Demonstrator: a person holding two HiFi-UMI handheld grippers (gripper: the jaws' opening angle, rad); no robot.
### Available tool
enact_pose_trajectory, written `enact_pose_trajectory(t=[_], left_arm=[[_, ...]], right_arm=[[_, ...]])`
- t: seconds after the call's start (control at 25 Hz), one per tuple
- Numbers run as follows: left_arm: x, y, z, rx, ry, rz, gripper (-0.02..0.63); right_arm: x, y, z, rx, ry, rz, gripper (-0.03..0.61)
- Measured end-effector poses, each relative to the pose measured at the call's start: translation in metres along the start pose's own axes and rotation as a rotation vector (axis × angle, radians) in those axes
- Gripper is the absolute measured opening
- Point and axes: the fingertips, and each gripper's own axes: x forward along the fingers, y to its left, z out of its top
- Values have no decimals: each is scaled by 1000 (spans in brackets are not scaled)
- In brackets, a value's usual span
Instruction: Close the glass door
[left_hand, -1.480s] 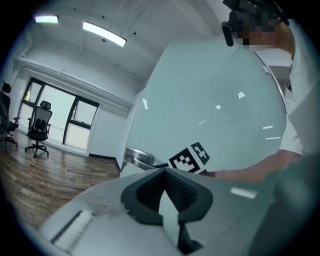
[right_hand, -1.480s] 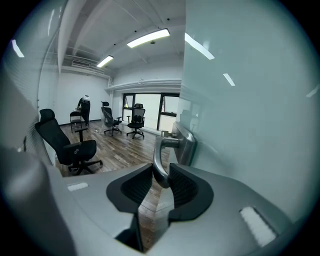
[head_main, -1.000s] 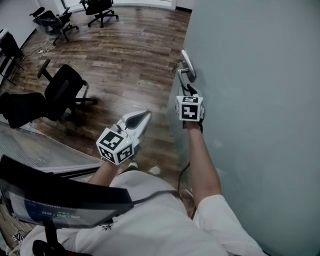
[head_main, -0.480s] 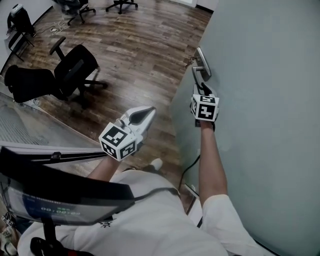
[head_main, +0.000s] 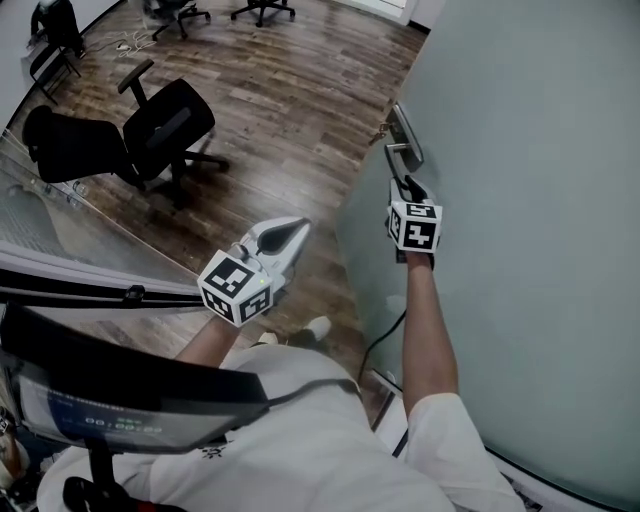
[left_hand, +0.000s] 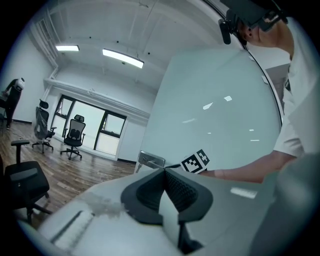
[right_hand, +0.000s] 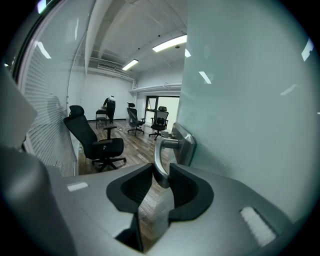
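Observation:
The frosted glass door (head_main: 520, 200) fills the right of the head view, with a metal lever handle (head_main: 398, 160) on its edge. My right gripper (head_main: 408, 185) reaches up to that handle. In the right gripper view the door handle (right_hand: 160, 160) stands between the dark pads (right_hand: 187, 186) of my right gripper (right_hand: 161, 180); the jaws are opening slightly but still hug it. My left gripper (head_main: 300, 228) hovers left of the door over the wood floor, holding nothing. In the left gripper view my left gripper (left_hand: 164, 172) is shut, pads together, pointing toward the glass door (left_hand: 220, 105).
A black office chair (head_main: 165, 130) stands on the wood floor (head_main: 290, 90) left of the door. A ribbed glass partition (head_main: 60, 240) runs along the lower left. More chairs (head_main: 262, 8) stand far back. A cable (head_main: 385, 335) hangs by the door's lower edge.
Both grippers moved with the door, the right one still on the handle. The black chair and the partition have shifted closer in the head view.

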Motion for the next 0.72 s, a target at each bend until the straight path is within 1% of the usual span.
enact_pose_trajectory(t=[0.24, 0.72], left_arm=[[-45, 4, -1, 0, -20, 27, 0], [-131, -11, -13, -6, -48, 53, 0]], right_arm=[[-8, 44, 5, -23, -13, 47, 112], [-33, 118, 3, -69, -24, 119, 117]])
